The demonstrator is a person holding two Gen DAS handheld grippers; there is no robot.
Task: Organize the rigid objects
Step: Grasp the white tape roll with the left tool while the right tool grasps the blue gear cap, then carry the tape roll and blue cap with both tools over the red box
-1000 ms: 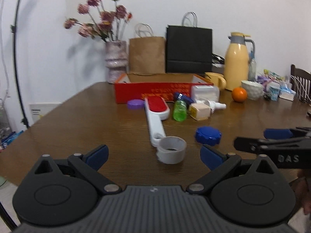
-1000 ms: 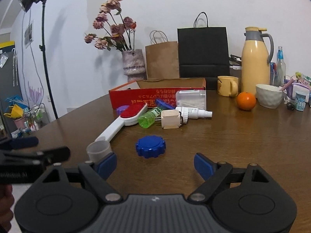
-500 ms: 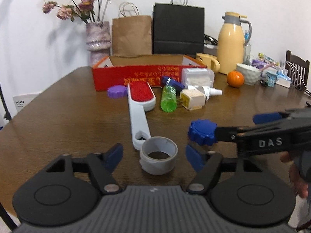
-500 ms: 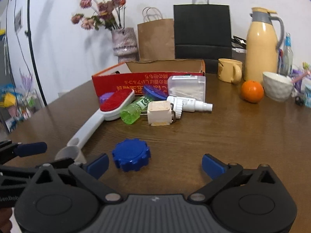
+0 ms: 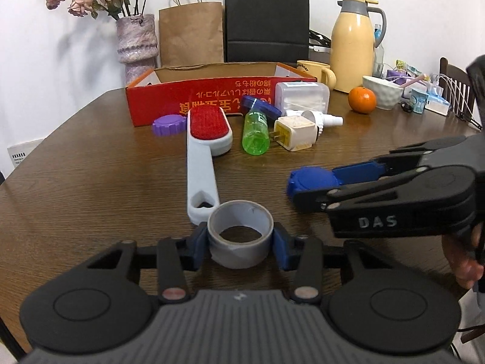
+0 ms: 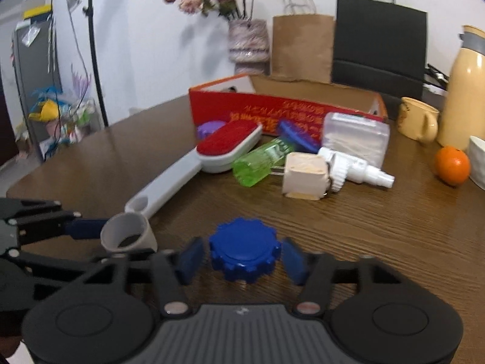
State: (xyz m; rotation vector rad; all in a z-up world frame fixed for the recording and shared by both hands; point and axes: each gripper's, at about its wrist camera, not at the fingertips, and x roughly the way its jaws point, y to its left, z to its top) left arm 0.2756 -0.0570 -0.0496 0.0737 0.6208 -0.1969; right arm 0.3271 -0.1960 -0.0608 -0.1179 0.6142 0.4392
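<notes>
A grey tape roll (image 5: 239, 253) stands on the brown table (image 5: 91, 182) at the end of a white lint brush (image 5: 201, 163) with a red pad. My left gripper (image 5: 241, 242) is closing, and both blue pads (image 5: 198, 244) press the roll's sides. To its right lies a blue ridged cap (image 6: 244, 253). My right gripper (image 6: 242, 261) is closing around the cap, its pads (image 6: 191, 261) close on both sides with a thin gap on the left. Farther back lie a green bottle (image 5: 255, 135), a cream plug (image 5: 295, 133), a white spray bottle (image 5: 326, 119) and a purple cap (image 5: 168, 125).
A red cardboard box (image 5: 212, 97) stands open behind the pile, with a clear plastic case (image 5: 301, 97) beside it. A vase, paper bags, a yellow thermos (image 5: 351, 57), a mug, an orange (image 5: 361, 100) and a bowl line the back. A hand (image 5: 463, 261) holds the right gripper.
Both grippers moved forward and narrowed their jaws. The left came around the tape roll and closed on it. The right swung left until the blue cap sat between its pads.
</notes>
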